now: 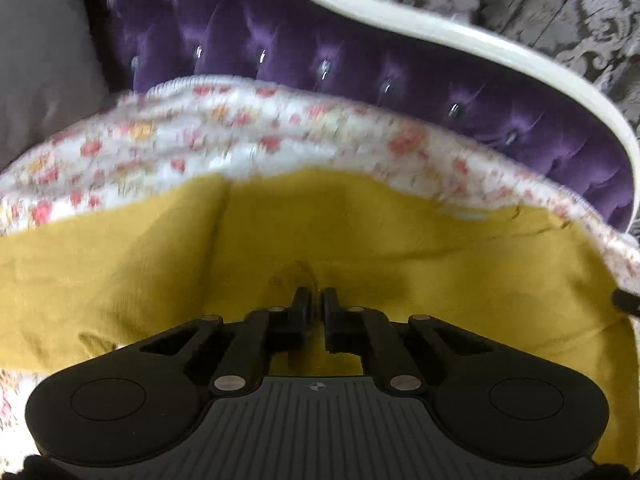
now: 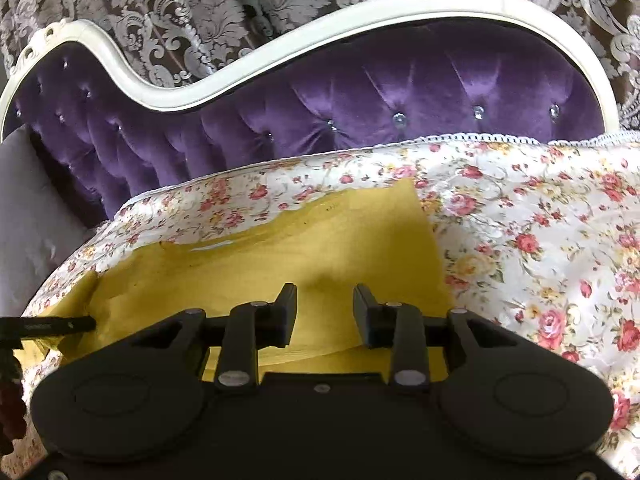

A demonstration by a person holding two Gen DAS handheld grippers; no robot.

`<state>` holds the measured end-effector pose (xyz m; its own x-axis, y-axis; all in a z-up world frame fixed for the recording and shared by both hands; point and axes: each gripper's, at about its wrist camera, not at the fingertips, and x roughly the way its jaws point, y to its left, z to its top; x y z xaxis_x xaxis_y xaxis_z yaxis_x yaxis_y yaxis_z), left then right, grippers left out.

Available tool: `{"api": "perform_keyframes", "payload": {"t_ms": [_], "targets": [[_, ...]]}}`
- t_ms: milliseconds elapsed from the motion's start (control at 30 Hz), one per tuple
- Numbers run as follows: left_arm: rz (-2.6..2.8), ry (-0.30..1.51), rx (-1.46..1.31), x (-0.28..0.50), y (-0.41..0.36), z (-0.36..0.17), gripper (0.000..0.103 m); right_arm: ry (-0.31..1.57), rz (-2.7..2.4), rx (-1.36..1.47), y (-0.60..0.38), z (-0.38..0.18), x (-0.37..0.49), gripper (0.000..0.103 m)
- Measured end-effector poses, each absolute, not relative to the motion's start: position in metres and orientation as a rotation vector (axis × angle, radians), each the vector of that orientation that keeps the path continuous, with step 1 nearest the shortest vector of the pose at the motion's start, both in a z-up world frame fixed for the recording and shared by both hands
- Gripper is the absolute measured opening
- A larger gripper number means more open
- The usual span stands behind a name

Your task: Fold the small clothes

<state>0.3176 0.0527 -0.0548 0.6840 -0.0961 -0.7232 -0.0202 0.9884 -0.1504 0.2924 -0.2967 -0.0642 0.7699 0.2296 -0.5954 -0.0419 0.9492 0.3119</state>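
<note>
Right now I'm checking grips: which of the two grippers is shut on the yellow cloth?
The left gripper: its jaws are pinched together on the yellow garment. The right gripper hangs over it with jaws apart.

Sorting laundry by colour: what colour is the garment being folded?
Mustard yellow, plain. The garment shows best in the right wrist view, lying on the floral cover.
</note>
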Motion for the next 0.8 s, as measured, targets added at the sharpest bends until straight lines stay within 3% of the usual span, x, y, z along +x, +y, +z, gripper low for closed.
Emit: {"api": "perform_keyframes", "payload": {"t_ms": [133, 233, 367, 467, 667, 700, 733, 767, 800], "targets": [[-0.027, 0.578, 0.073, 0.301, 0.029, -0.015, 0.007, 0.667, 0.134, 0.314, -0.304, -0.068, 0.292, 0.044], [-0.039, 0.486, 0.079, 0.297, 0.028, 0.005, 0.007, 0.658, 0.123, 0.311, -0.309, -0.067, 0.291, 0.044], [0.009, 0.672, 0.109, 0.327, 0.041, -0.032, 0.008, 0.651, 0.082, 0.288, -0.316, -0.066, 0.299, 0.044], [0.003, 0.826, 0.026, 0.342, 0.057, -0.068, 0.009, 0.647, 0.043, 0.278, -0.321, -0.066, 0.314, 0.054], [0.008, 0.795, 0.03, 0.329, 0.063, -0.074, 0.011, 0.692, 0.005, 0.148, -0.314, -0.077, 0.356, 0.055], [0.008, 0.794, 0.027, 0.33, 0.062, -0.073, 0.011, 0.712, 0.007, 0.141, -0.314, -0.081, 0.363, 0.053], [0.007, 0.793, 0.019, 0.332, 0.063, -0.073, 0.011, 0.743, 0.019, 0.139, -0.314, -0.087, 0.37, 0.028], [0.006, 0.793, 0.008, 0.334, 0.064, -0.072, 0.011, 0.763, 0.029, 0.135, -0.313, -0.089, 0.374, 0.013], [0.005, 0.793, -0.002, 0.335, 0.065, -0.071, 0.011, 0.757, 0.033, 0.127, -0.313, -0.089, 0.375, 0.015]]}}
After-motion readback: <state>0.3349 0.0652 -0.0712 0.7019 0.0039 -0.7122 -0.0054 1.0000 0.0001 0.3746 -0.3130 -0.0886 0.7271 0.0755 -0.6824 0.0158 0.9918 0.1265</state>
